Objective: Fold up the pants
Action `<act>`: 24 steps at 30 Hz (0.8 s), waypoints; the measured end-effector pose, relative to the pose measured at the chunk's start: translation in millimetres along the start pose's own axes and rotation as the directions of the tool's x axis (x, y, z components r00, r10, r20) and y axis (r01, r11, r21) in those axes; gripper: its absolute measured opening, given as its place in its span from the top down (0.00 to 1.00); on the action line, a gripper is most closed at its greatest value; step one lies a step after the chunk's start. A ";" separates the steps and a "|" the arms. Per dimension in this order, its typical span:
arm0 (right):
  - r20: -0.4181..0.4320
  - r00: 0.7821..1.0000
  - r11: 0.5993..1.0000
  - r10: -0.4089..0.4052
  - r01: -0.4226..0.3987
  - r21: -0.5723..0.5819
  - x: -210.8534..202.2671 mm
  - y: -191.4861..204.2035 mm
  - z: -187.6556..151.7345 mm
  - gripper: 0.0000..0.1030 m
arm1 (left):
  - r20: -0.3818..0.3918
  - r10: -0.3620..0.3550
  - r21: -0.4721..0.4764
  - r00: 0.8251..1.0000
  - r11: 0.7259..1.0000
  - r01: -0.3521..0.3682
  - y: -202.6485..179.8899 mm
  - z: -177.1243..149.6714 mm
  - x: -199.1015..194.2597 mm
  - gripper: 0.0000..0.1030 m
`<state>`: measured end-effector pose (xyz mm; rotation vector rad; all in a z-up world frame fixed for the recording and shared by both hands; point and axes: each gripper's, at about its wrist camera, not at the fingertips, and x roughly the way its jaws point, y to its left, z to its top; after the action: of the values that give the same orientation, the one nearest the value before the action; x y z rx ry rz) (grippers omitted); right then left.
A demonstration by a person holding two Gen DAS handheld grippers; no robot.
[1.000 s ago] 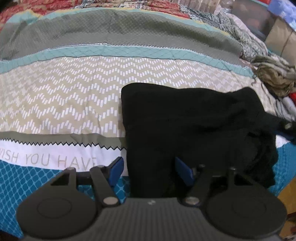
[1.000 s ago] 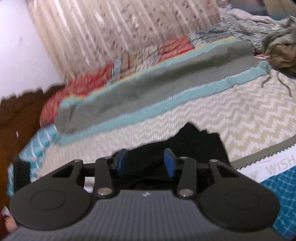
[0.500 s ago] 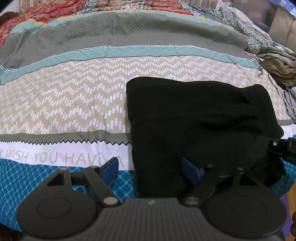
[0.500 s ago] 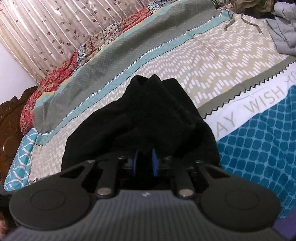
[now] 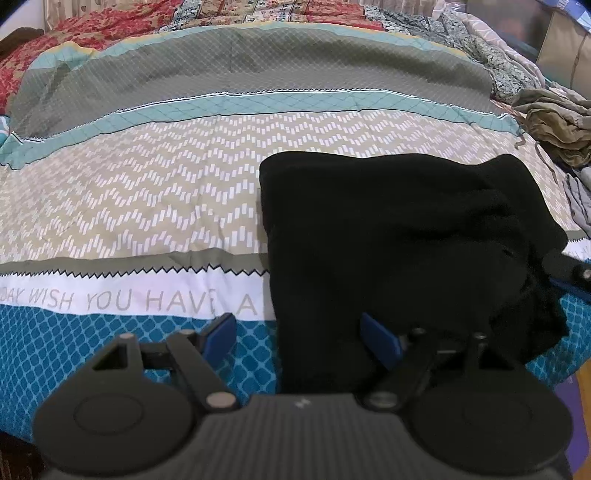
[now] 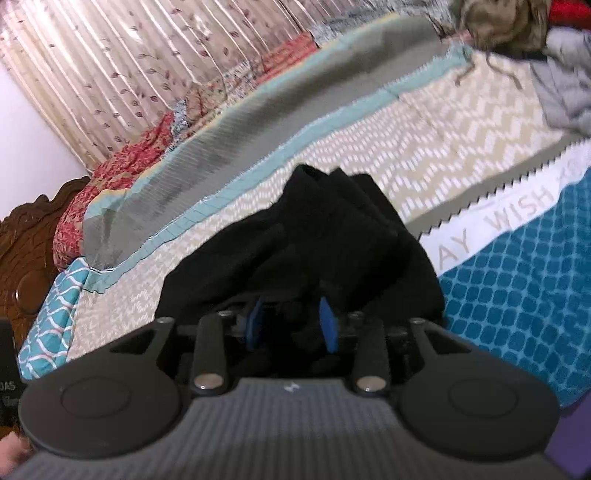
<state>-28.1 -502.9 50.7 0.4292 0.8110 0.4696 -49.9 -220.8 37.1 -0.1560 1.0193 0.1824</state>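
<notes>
The black pants (image 5: 388, 236) lie folded in a thick pile on the patterned bedspread (image 5: 147, 192). My left gripper (image 5: 299, 336) is open at the pile's near left corner, one blue finger over the bedspread and one over the cloth. In the right wrist view the pants (image 6: 332, 229) bunch up in front of my right gripper (image 6: 291, 326), whose blue fingers stand partly apart with black cloth between them. The right gripper's arm also shows in the left wrist view (image 5: 569, 267) at the pile's right edge.
A heap of olive and grey clothes (image 5: 554, 122) lies at the bed's far right, also in the right wrist view (image 6: 517, 29). Curtains (image 6: 129, 66) and a carved wooden headboard (image 6: 26, 251) stand beyond the bed. The bed's near edge runs just under both grippers.
My right gripper was shut on the pants' edge half a second ago; its fingers have now parted. The left gripper stayed open and shifted slightly left along the pile's near edge.
</notes>
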 end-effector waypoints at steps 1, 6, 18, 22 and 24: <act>0.011 1.000 1.000 -0.002 0.002 -0.006 -2.7 0.9 -0.2 0.60 | 0.001 0.002 0.002 1.000 1.000 -0.002 -0.6 -0.4 -0.9 0.25; 0.033 0.999 0.999 -0.024 0.025 -0.023 -4.5 -0.1 1.1 0.59 | 0.003 0.011 0.009 1.000 1.000 -0.011 -2.5 -2.0 -3.8 0.24; -0.069 0.994 0.995 -0.086 0.089 0.052 26.5 -24.4 -12.2 0.59 | 0.006 0.023 0.018 1.000 1.000 -0.023 -3.9 -5.0 -6.5 0.23; -0.068 0.994 0.995 -0.087 0.091 0.049 28.5 -24.8 -12.4 0.58 | 0.006 0.027 0.021 1.000 0.999 -0.027 -4.2 -5.3 -6.5 0.22; -0.069 0.994 0.995 -0.087 0.090 0.052 28.1 -24.2 -12.3 0.58 | 0.007 0.029 0.023 1.000 0.999 -0.029 -4.0 -5.6 -6.6 0.22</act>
<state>-15.1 -505.0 13.9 0.4288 0.9053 0.3814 -57.1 -226.4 40.1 -0.1194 1.0171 0.1970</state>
